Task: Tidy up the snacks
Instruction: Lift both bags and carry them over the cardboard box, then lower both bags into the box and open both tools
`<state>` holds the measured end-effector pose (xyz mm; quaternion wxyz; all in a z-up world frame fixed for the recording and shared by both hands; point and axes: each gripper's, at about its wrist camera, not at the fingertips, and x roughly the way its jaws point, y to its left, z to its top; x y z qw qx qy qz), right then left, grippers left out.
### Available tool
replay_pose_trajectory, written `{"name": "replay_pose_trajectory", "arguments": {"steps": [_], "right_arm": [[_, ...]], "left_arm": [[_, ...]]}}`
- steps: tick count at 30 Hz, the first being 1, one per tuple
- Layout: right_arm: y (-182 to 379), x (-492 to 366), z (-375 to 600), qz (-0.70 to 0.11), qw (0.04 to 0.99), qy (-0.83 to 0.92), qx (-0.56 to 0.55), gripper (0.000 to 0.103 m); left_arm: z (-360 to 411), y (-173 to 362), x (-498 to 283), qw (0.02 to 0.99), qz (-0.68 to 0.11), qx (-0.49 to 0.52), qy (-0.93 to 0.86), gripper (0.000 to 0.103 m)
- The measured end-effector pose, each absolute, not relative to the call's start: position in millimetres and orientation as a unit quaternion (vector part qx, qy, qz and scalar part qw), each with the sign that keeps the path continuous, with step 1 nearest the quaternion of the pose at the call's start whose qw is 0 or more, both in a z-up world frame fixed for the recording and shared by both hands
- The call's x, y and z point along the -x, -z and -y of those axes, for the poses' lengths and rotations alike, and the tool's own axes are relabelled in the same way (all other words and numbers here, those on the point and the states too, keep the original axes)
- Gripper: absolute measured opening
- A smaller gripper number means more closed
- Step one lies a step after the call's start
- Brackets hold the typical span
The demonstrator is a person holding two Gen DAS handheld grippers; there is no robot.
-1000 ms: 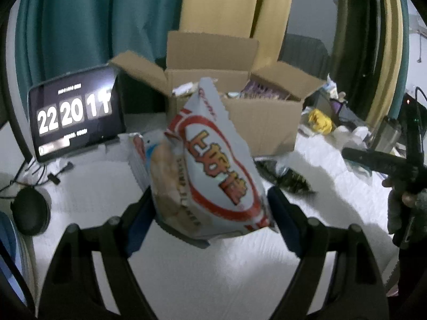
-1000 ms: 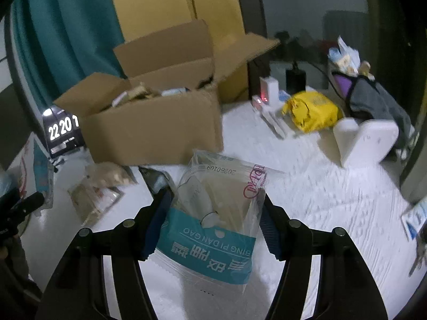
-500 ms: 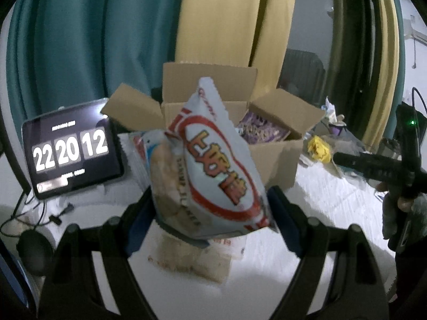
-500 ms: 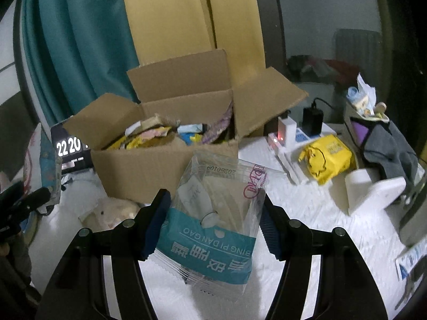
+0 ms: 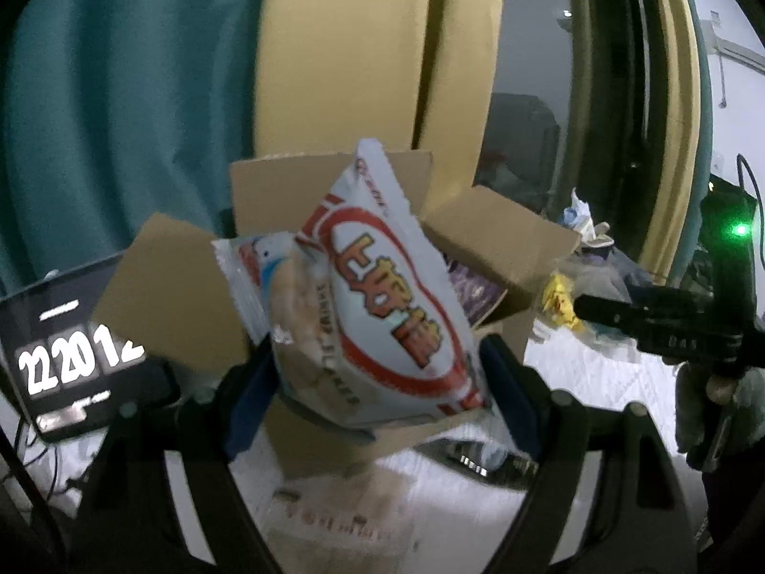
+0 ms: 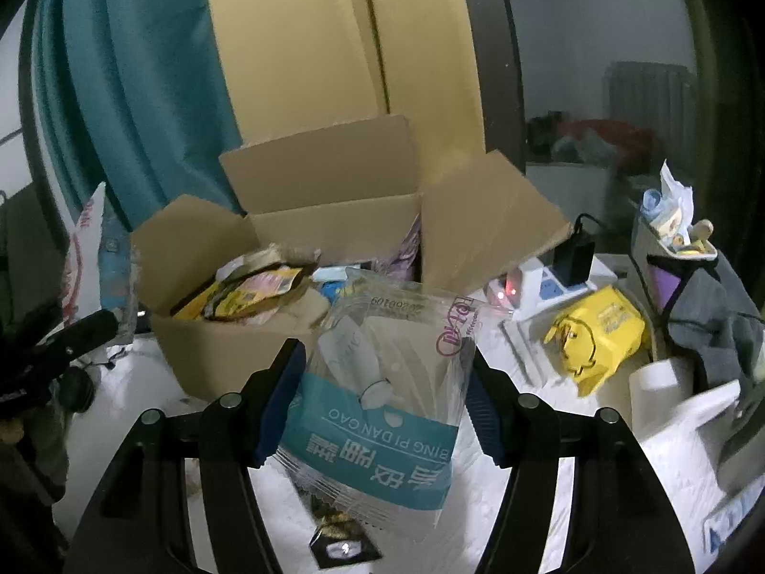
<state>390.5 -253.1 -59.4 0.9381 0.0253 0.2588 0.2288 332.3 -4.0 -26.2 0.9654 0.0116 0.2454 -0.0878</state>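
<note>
Packets ride clamped: left gripper (image 5: 377, 373) pinches the red-ringed pouch (image 5: 382, 296), right gripper (image 6: 377, 402) the teal-banded bag (image 6: 382, 402). Cardboard box (image 6: 306, 239) sits at twelve o'clock; clear its near wall, probably low, before releasing either.

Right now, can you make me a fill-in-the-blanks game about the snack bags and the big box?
1. The left gripper is shut on a white snack bag with a ____ oval ring printed on it.
2. The right gripper is shut on a clear snack bag with a ____ band.
3. The brown cardboard box has its flaps ____.
4. The crumpled ____ plastic bag lies right of the box.

Missing words: red; teal; open; yellow
</note>
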Motion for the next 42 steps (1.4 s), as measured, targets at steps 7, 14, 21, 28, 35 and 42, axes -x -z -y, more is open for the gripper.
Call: {"name": "replay_pose_trajectory", "arguments": {"steps": [7, 14, 21, 28, 35, 42], "right_arm": [[51, -415, 263, -0.25, 0.941, -0.224, -0.03, 0.067], [43, -433, 272, -0.243, 0.945, -0.216, -0.027, 0.067], [31, -452, 276, -0.228, 0.951, -0.209, -0.021, 0.067], [20, -481, 249, -0.217, 0.95, -0.225, -0.013, 0.067], [12, -512, 200, -0.211, 0.944, -0.255, 0.008, 0.067], [-1, -537, 149, -0.213, 0.935, -0.284, 0.017, 0.068]], "left_arm": [[26, 29, -377, 0.961, -0.252, -0.017, 0.11, 0.083], [46, 39, -423, 0.957, -0.262, -0.006, 0.125, 0.085], [47, 47, -455, 0.952, -0.281, 0.013, 0.122, 0.097], [22, 40, -440, 0.961, -0.261, 0.028, 0.09, 0.099], [-32, 31, -427, 0.97, -0.237, 0.052, 0.03, 0.099], [-72, 20, -413, 0.974, -0.219, 0.057, -0.011, 0.099]]}}
